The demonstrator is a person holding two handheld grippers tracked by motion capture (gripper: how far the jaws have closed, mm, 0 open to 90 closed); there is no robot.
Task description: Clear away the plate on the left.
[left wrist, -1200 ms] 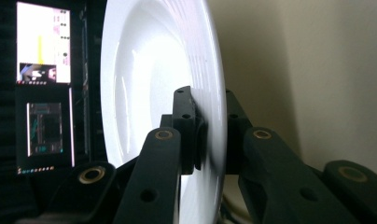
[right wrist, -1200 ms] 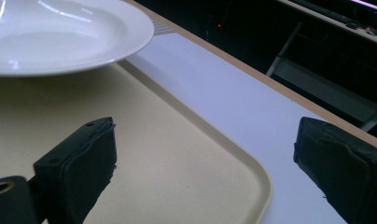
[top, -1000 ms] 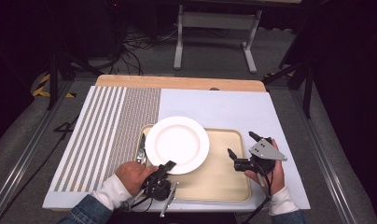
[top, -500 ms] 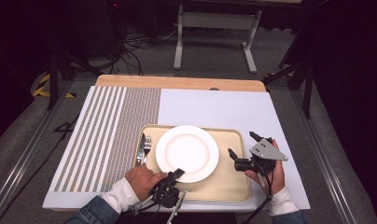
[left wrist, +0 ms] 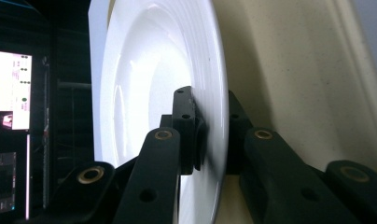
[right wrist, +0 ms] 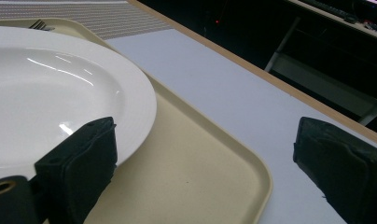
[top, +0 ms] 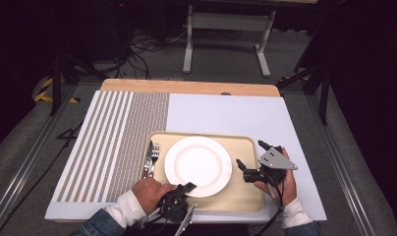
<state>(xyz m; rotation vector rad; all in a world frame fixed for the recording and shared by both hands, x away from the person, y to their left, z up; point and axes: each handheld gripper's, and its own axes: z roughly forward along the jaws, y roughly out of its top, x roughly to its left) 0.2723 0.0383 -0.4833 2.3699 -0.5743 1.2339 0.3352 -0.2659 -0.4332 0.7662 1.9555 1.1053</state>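
Observation:
A white plate (top: 198, 165) lies in the beige tray (top: 245, 147), near its middle. My left gripper (top: 189, 187) comes in from the near side and is shut on the plate's near rim. The left gripper view shows one pad above and one below the rim of the plate (left wrist: 154, 70), with my left gripper (left wrist: 210, 126) clamped on it over the tray (left wrist: 280, 70). My right gripper (top: 249, 153) stands open over the tray's right edge, just right of the plate. In the right gripper view its jaws (right wrist: 204, 130) are wide apart, beside the plate (right wrist: 51, 88), holding nothing.
A fork (top: 155, 153) and a knife (top: 148, 160) lie along the tray's left side; the fork (right wrist: 39, 24) also shows past the plate. A striped placemat (top: 113, 132) covers the table's left half, and a white surface (top: 226, 113) lies behind the tray.
The left gripper has drawn the plate nearer and to the right, off the tray's far-left rim and into its middle, uncovering the fork. The right gripper has stayed put.

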